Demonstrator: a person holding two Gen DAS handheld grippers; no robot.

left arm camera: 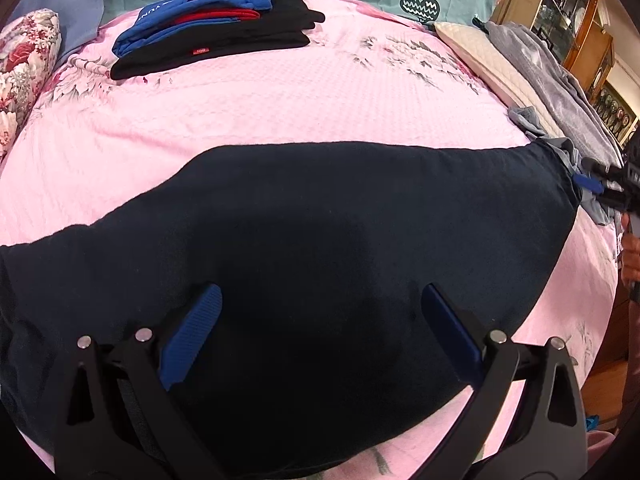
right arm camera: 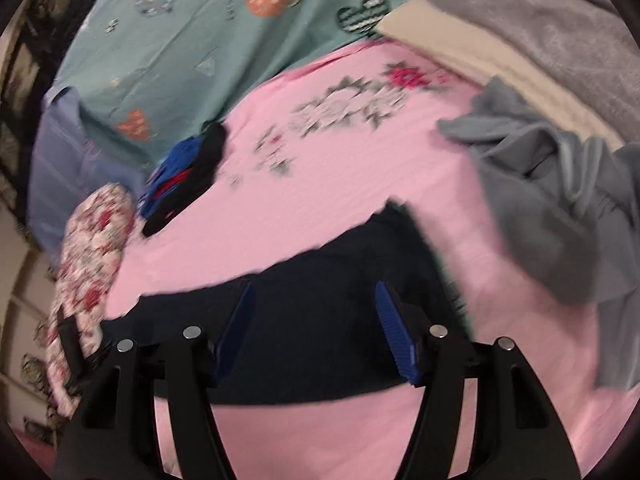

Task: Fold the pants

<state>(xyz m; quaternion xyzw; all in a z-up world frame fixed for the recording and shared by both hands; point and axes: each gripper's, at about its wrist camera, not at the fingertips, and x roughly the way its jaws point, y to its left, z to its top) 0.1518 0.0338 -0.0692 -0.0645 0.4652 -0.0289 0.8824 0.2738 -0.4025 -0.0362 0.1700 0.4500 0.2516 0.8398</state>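
Observation:
Dark navy pants (left arm camera: 320, 240) lie flat across the pink bedspread (left arm camera: 280, 108), stretching from lower left to the right edge. My left gripper (left arm camera: 320, 300) is open, its blue-padded fingers spread just above the wide part of the pants. My right gripper (right arm camera: 314, 292) is open over the narrow end of the pants (right arm camera: 332, 280); that view is blurred. The right gripper also shows in the left wrist view (left arm camera: 600, 188) at the far right end of the pants, beside grey-blue cloth.
A folded stack of blue, red and black clothes (left arm camera: 212, 28) sits at the back left of the bed. A floral pillow (left arm camera: 24, 68) lies left. A cream pillow (left arm camera: 480, 56) and grey garments (right arm camera: 560, 208) lie right. A wooden cabinet (left arm camera: 568, 12) stands beyond.

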